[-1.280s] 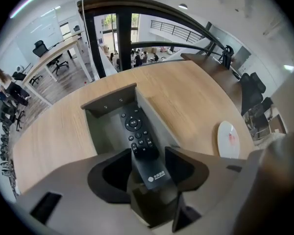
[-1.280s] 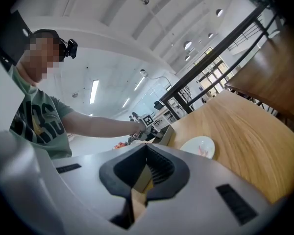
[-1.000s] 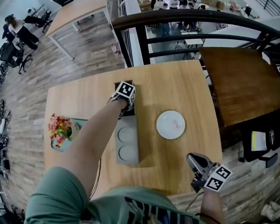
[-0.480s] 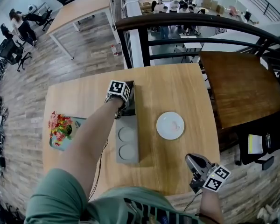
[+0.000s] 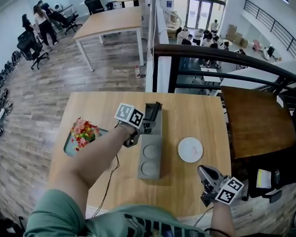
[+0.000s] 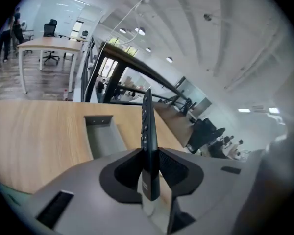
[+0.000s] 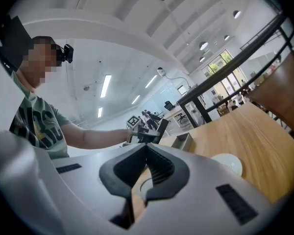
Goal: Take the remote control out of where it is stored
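Observation:
A slim black remote control (image 5: 153,113) stands tilted above the far end of a grey desk organizer (image 5: 151,138). My left gripper (image 5: 146,124) is shut on the remote's lower end. In the left gripper view the remote (image 6: 148,131) rises upright from between the pads, and the organizer's open slot (image 6: 104,136) lies empty below and to the left. My right gripper (image 5: 204,171) hovers at the table's near right edge, shut with nothing in it. In the right gripper view its jaws (image 7: 146,173) meet, and the remote (image 7: 161,129) shows far off.
A white plate (image 5: 190,149) lies right of the organizer. A bunch of flowers (image 5: 83,132) on a teal tray sits at the table's left edge. A black railing (image 5: 227,58) runs behind the wooden table (image 5: 197,115), and a darker table (image 5: 256,120) stands to the right.
The left gripper, earlier down at the organizer's far slot, has closed on the remote and lifted it clear. The head view has tilted up. The right gripper stayed put.

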`<state>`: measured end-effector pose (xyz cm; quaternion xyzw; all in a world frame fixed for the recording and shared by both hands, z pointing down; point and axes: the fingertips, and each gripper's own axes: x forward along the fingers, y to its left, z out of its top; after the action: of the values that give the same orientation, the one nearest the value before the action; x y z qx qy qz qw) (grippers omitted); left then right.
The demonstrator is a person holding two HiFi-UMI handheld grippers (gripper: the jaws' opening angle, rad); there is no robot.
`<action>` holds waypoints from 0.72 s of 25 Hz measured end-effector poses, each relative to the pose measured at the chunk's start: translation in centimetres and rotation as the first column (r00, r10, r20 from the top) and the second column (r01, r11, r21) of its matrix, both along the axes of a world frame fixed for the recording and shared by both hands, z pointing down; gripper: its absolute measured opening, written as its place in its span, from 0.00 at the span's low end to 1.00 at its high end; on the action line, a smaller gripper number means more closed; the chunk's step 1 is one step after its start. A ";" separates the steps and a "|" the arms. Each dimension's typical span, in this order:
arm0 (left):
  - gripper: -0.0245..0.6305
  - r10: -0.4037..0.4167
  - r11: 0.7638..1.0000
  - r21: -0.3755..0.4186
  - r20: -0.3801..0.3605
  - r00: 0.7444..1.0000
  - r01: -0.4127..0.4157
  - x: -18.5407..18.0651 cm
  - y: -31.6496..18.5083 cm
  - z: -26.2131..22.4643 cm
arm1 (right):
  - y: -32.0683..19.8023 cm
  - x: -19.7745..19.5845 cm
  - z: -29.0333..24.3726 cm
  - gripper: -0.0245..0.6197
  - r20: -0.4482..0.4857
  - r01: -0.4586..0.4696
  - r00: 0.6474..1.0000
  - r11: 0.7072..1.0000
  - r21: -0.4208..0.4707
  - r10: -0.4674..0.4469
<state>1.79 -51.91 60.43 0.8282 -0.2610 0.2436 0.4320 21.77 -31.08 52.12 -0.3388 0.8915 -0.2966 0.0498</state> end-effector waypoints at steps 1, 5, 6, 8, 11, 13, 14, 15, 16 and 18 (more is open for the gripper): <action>0.19 0.016 0.999 0.035 -0.063 0.998 -0.014 -0.2 1.5 -2.2 | -0.5 -0.8 -1.2 0.05 -0.001 0.014 1.000 1.000 0.024 -0.014; 0.19 0.052 0.975 0.221 -0.264 0.963 0.008 -3.6 7.1 -11.5 | -2.5 -5.0 -6.8 0.05 -0.008 0.084 0.996 0.988 0.131 -0.084; 0.19 0.061 0.962 0.274 -0.295 0.954 0.023 -4.9 8.6 -13.6 | -2.8 -6.3 -8.1 0.05 -0.010 0.102 0.995 0.983 0.154 -0.102; 0.19 0.082 0.926 0.374 -0.335 0.939 0.053 -7.8 11.8 -17.3 | -3.0 -8.8 -10.5 0.05 -0.011 0.133 0.991 0.972 0.192 -0.133; 0.19 0.119 0.850 0.518 -0.371 0.921 0.099 -12.9 16.4 -22.5 | -2.9 -12.9 -13.5 0.05 -0.032 0.160 0.987 0.961 0.228 -0.157; 0.19 0.135 0.794 0.592 -0.393 0.910 0.138 -16.0 18.6 -25.5 | -3.1 -15.0 -15.1 0.05 -0.058 0.173 0.985 0.954 0.246 -0.164; 0.19 0.139 0.768 0.619 -0.407 0.903 0.161 -17.1 19.5 -26.7 | -3.3 -15.6 -15.8 0.05 -0.069 0.181 0.983 0.949 0.257 -0.169; 0.19 0.142 0.744 0.642 -0.422 0.895 0.184 -17.9 20.3 -27.8 | -3.4 -16.0 -16.4 0.05 -0.077 0.190 0.982 0.945 0.268 -0.175; 0.19 0.145 0.720 0.662 -0.435 0.889 0.206 -18.8 21.0 -28.8 | -3.5 -16.4 -17.1 0.05 -0.080 0.198 0.980 0.939 0.280 -0.183; 0.19 0.149 0.676 0.693 -0.460 0.875 0.249 -20.6 22.6 -30.5 | -3.4 -17.2 -18.4 0.05 -0.078 0.213 0.977 0.929 0.303 -0.198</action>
<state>-18.76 -29.26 29.89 0.9562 -0.2442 -0.1077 0.1198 4.57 -34.52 33.67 -0.2383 0.9584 -0.1488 0.0508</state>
